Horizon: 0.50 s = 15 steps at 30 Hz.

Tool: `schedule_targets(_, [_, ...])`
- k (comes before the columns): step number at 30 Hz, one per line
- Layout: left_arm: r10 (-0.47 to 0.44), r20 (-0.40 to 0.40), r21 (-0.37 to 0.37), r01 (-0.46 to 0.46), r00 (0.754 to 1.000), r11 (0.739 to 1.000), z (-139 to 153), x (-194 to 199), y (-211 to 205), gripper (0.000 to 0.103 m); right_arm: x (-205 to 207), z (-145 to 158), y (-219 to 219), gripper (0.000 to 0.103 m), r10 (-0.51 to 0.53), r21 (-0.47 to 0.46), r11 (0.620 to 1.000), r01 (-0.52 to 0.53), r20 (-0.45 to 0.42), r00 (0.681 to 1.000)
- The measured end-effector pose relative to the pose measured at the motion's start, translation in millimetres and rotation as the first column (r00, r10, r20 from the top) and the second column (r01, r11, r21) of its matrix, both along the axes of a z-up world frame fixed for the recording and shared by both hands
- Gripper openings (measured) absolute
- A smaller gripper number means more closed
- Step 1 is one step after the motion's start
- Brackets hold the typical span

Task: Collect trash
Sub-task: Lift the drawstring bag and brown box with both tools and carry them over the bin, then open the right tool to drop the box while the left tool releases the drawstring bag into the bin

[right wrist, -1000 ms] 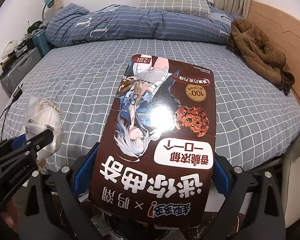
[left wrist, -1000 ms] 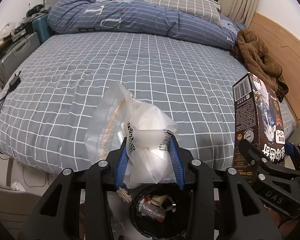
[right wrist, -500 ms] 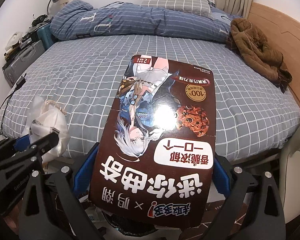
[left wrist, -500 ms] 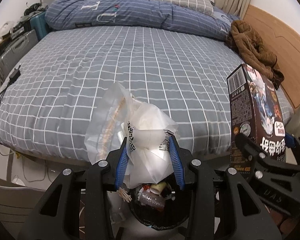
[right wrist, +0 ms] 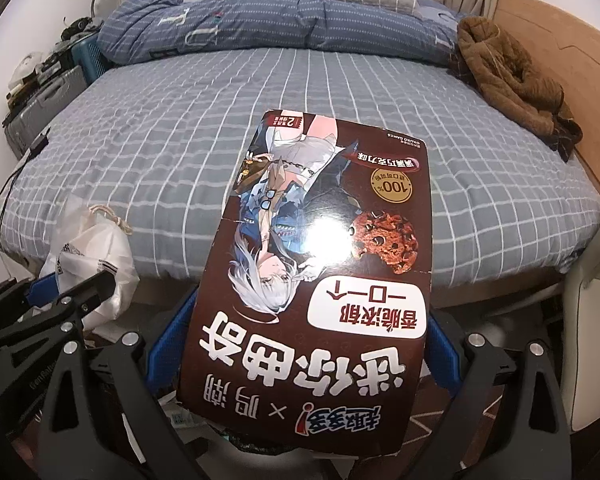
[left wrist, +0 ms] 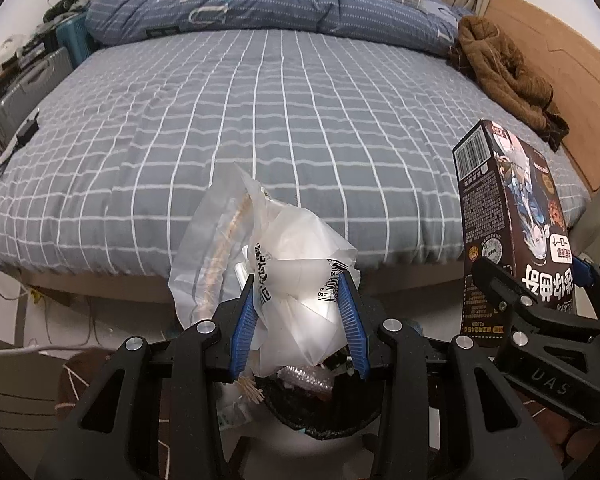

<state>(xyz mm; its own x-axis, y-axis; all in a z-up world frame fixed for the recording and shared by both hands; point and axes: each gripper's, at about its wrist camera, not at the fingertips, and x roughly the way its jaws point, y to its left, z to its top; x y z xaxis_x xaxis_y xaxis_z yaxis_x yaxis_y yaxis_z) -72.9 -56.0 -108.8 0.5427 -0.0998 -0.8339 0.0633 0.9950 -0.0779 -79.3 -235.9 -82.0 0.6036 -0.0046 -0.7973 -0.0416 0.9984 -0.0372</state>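
Both grippers lower, nearer bin

Bag left of box, above bin

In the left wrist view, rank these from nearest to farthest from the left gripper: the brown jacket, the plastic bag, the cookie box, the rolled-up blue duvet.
1. plastic bag: clamped in the left gripper.
2. cookie box: to the right, in the right gripper.
3. brown jacket: far right on the bed, by the headboard.
4. rolled-up blue duvet: across the bed's far edge.
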Motion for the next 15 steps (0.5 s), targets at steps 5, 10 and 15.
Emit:
schedule_targets(5, [0.003, -0.017, 0.003, -0.003, 1.000, 1.000, -15, -13, 1, 0.039, -11, -20, 4, 0.093, 0.012, -0.003, 1.000, -0.012, -0.028, 1.000])
schedule_targets(10, [0.008, -0.043, -0.001, -0.008, 0.999, 1.000, -33, -21, 5, 0.039, -19, -46, 8, 0.093, 0.016, 0.008, 1.000, -0.015, -0.074, 0.997])
schedule_targets(15, [0.015, -0.082, 0.002, -0.015, 0.997, 1.000, -59, -25, 7, 0.039, -23, -72, 11, 0.093, 0.017, 0.009, 1.000, -0.016, -0.119, 0.993])
